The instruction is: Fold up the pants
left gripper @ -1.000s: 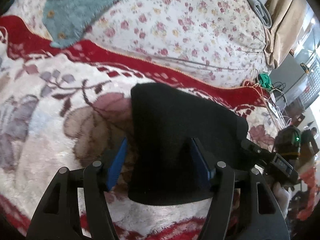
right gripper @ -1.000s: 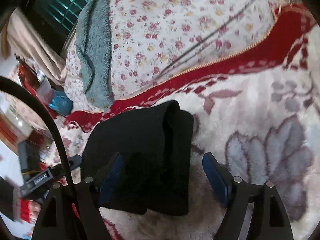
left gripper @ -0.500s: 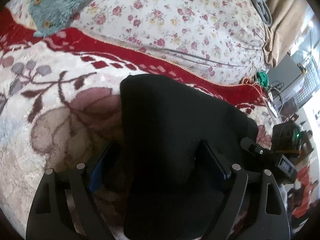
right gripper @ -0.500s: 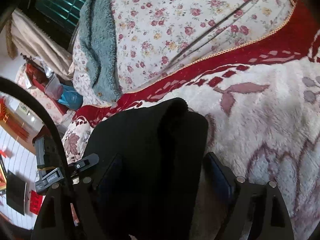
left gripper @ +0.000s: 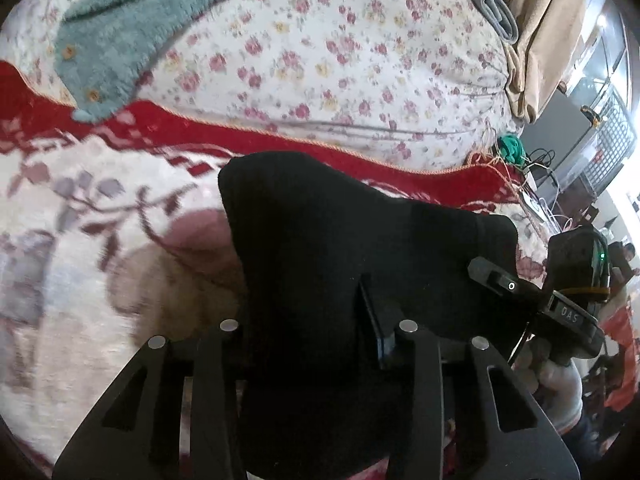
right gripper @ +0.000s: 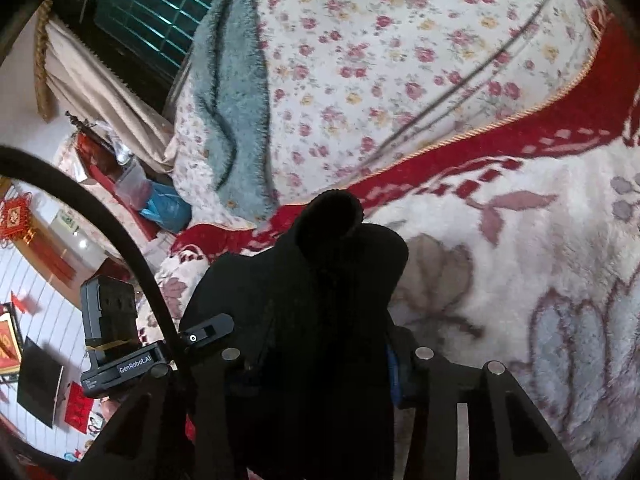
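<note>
The black pants (left gripper: pixel 320 248) are folded into a thick bundle on the white and red floral blanket (left gripper: pixel 80 280). My left gripper (left gripper: pixel 308 332) is shut on the near left end of the bundle, and cloth hides most of its pads. My right gripper (right gripper: pixel 320 360) is shut on the near right end of the same pants (right gripper: pixel 328 300). The bundle is raised between the two grippers and humps up at its far edge. The right gripper's body shows at the right in the left wrist view (left gripper: pixel 560 304).
A floral quilt (left gripper: pixel 340 60) is heaped behind the blanket, with a teal fleece garment (left gripper: pixel 132 28) draped over it. A beige curtain (left gripper: pixel 548 40) and cables hang at the far right. The bed edge and room clutter (right gripper: pixel 60 280) lie to the left in the right wrist view.
Both grippers went from open around the pants to shut on them. The bundle has bunched up and lifted off the blanket.
</note>
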